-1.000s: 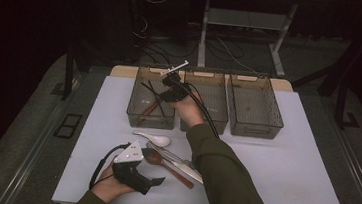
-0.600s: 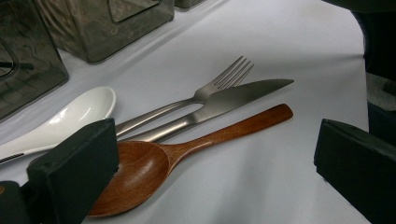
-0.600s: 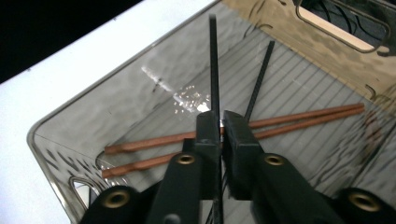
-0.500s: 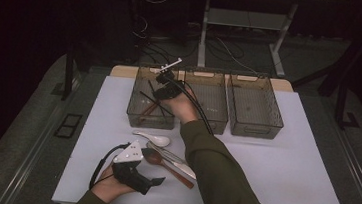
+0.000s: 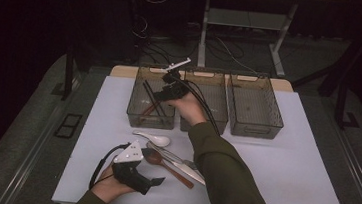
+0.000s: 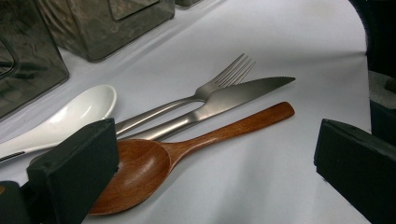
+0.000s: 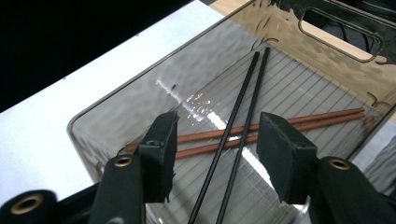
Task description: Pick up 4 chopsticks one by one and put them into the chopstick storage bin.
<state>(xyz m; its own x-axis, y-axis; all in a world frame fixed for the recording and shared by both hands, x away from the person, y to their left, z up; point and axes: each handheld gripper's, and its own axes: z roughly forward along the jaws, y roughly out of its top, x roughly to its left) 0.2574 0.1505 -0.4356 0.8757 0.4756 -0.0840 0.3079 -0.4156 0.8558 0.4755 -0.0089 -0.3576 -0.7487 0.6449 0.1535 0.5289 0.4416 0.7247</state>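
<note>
Over the left bin (image 5: 152, 99), the right gripper (image 7: 217, 154) has its jaws just opening, half wide, with the black chopsticks (image 7: 243, 121) lying below across the brown chopsticks (image 7: 299, 122); lift straight up so neither pad snags them. The left gripper (image 5: 134, 170), nearer than the bin, stands wide open by the wooden spoon (image 6: 187, 149)

I see a white spoon (image 5: 153, 138) at nine o'clock of the fork (image 5: 176, 157) and knife (image 5: 187, 169); two empty bins (image 5: 204, 104) (image 5: 254, 106) sit at twelve.
</note>
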